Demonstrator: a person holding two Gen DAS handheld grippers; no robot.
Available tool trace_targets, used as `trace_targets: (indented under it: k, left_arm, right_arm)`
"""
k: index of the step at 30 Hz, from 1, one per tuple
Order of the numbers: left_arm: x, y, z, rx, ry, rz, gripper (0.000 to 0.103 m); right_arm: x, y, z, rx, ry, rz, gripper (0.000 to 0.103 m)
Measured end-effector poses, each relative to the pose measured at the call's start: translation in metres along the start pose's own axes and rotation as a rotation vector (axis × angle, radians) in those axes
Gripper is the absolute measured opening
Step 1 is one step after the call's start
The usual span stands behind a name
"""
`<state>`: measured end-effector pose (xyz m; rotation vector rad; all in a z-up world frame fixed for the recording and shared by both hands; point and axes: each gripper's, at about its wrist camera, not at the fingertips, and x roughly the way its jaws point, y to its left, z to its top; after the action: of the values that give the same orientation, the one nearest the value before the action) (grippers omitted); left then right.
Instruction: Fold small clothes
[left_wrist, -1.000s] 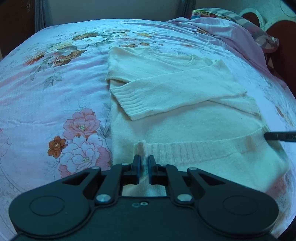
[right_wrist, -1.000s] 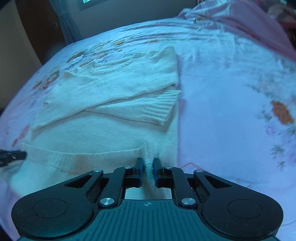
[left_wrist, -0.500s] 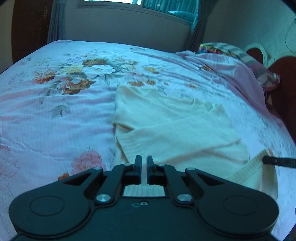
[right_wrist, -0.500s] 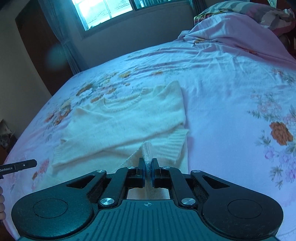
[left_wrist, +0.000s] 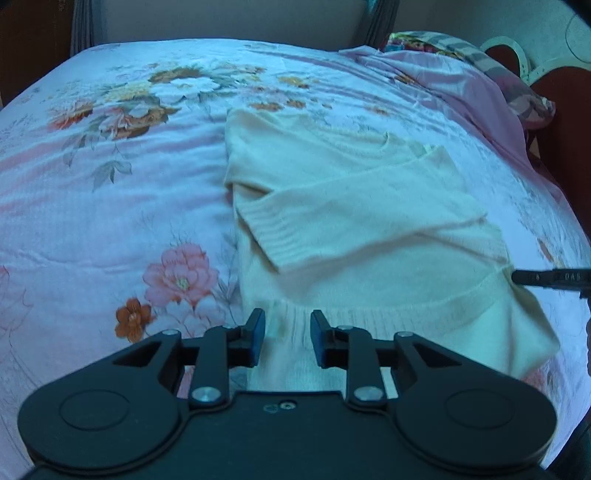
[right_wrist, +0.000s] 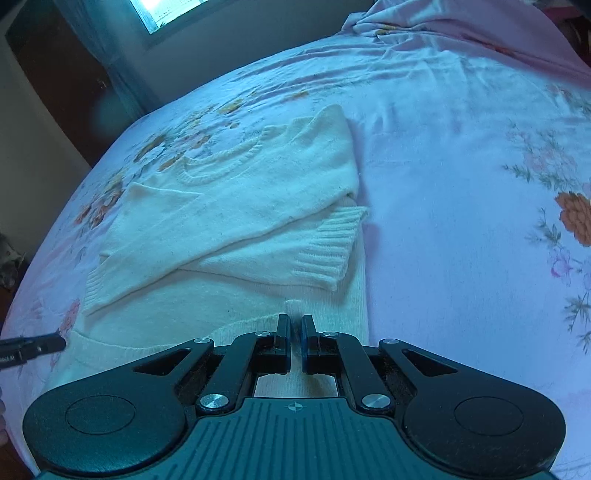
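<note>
**A:** How far along are you with the folding?

**B:** About halfway, I'd judge. The cream sweater (left_wrist: 369, 206) lies face-up on the bed (left_wrist: 110, 206), and both sleeves are already crossed over the chest, one cuff (left_wrist: 273, 229) towards my left, the other cuff (right_wrist: 332, 247) towards my right. What is left is the bottom half: the hem (left_wrist: 424, 306) has to go up towards the neckline (right_wrist: 218, 166) and be smoothed flat.

**A:** And your tongs?

**B:** My right tongs (right_wrist: 294, 332) are pinched tight on a small ridge of the ribbed hem near the sweater's right edge. My left tongs (left_wrist: 287, 332) are opening just now; the hem's left end lies between the pads, but they are not pressing on it. So only one corner is truly held, and I'd say the fold can't go evenly until both are.

**A:** How does the sweater look?

**B:** Soft, fuzzy knit, pale cream, with ribbing at cuffs and hem. The hem bunches up and sags at the right corner (left_wrist: 528, 332). The body lies fairly flat, with slight wrinkles.

**A:** Around it?

**B:** A pink floral bedspread, with a rumpled pink sheet (left_wrist: 461, 85) beyond, towards the pillows.
</note>
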<state>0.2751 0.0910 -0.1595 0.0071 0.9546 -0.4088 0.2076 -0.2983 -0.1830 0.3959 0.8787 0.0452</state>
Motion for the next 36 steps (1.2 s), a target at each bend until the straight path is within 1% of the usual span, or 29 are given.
trace_targets:
  k: [2, 5, 8, 9, 10, 12, 13, 14, 15, 16, 17, 18, 19, 20, 22, 26, 28, 29, 30, 31, 32, 33, 34, 36]
  left_arm:
    - [0.005, -0.002, -0.005, 0.018, 0.023, 0.015, 0.025]
    - [0.01, 0.0, -0.009, 0.004, 0.031, 0.047, 0.028]
    - [0.007, 0.003, -0.01, -0.011, 0.019, 0.081, 0.04]
    - [0.004, 0.003, -0.01, -0.016, 0.008, 0.07, 0.048]
    - [0.004, 0.003, -0.01, -0.02, 0.005, 0.049, 0.049]
    - [0.007, -0.002, -0.01, 0.003, 0.006, 0.041, 0.046]
    - [0.009, -0.004, -0.01, 0.018, 0.009, 0.04, 0.041]
    - [0.011, -0.006, -0.011, 0.029, 0.01, 0.046, 0.037]
    - [0.011, -0.009, -0.011, 0.042, 0.002, 0.062, 0.033]
    - [0.009, -0.012, -0.012, 0.058, -0.013, 0.086, 0.031]
    - [0.005, -0.016, -0.014, 0.077, -0.034, 0.107, 0.031]
    - [0.001, -0.02, -0.015, 0.097, -0.061, 0.14, 0.036]
    - [-0.002, -0.022, -0.015, 0.107, -0.076, 0.159, 0.038]
    - [-0.004, -0.024, -0.015, 0.117, -0.085, 0.155, 0.039]
    - [0.0, -0.025, -0.012, 0.131, -0.067, 0.126, 0.039]
    - [0.018, -0.017, -0.007, 0.112, -0.018, 0.108, 0.04]
    - [0.023, -0.013, -0.005, 0.107, -0.005, 0.082, 0.038]
    - [0.023, -0.012, -0.005, 0.108, -0.001, 0.07, 0.037]
    - [0.022, -0.011, -0.005, 0.105, 0.001, 0.055, 0.03]
    - [0.02, -0.011, -0.005, 0.1, 0.006, 0.033, 0.019]
    - [0.016, -0.013, -0.008, 0.107, 0.007, 0.013, 0.015]
    - [0.014, -0.016, -0.011, 0.127, 0.006, 0.011, 0.013]
    - [0.014, -0.02, -0.014, 0.152, 0.013, 0.004, 0.012]
    - [0.016, -0.021, -0.018, 0.164, 0.019, 0.001, 0.013]
  right_arm:
    - [0.001, 0.001, -0.001, -0.015, 0.009, -0.002, 0.004]
    - [0.0, 0.002, -0.001, -0.02, 0.008, -0.01, 0.004]
    - [0.0, 0.001, -0.001, -0.011, 0.013, -0.009, 0.006]
    - [0.0, 0.001, -0.001, -0.012, 0.01, -0.006, 0.007]
    - [0.0, 0.002, -0.002, -0.017, 0.012, -0.006, 0.009]
    - [0.002, 0.002, -0.003, -0.024, 0.017, -0.013, 0.011]
    - [0.002, 0.002, -0.004, -0.022, 0.017, -0.012, 0.011]
    - [0.002, 0.002, -0.004, -0.017, 0.016, -0.011, 0.011]
    - [0.001, 0.002, -0.004, -0.013, 0.012, -0.013, 0.011]
    - [0.0, 0.002, -0.004, -0.011, 0.01, -0.012, 0.011]
    - [0.0, 0.001, -0.005, -0.008, 0.013, -0.008, 0.011]
    - [0.0, 0.002, -0.006, -0.009, 0.014, -0.008, 0.011]
    - [0.0, 0.002, -0.006, -0.014, 0.014, -0.011, 0.012]
    - [0.0, 0.002, -0.006, -0.019, 0.013, -0.01, 0.012]
    - [0.0, 0.001, -0.007, -0.016, 0.014, -0.009, 0.012]
    - [0.0, 0.001, -0.008, -0.005, 0.012, -0.007, 0.012]
    - [0.0, 0.001, -0.008, -0.003, 0.012, -0.006, 0.012]
    - [0.0, 0.001, -0.008, -0.003, 0.012, -0.006, 0.012]
    - [0.0, 0.001, -0.007, -0.004, 0.014, -0.007, 0.012]
    - [0.0, 0.001, -0.007, -0.005, 0.015, -0.008, 0.012]
    - [0.001, 0.001, -0.006, -0.008, 0.015, -0.008, 0.012]
    - [0.001, 0.001, -0.006, -0.012, 0.014, -0.01, 0.012]
    - [0.001, 0.001, -0.006, -0.015, 0.013, -0.011, 0.013]
    - [0.002, 0.0, -0.006, -0.016, 0.015, -0.012, 0.013]
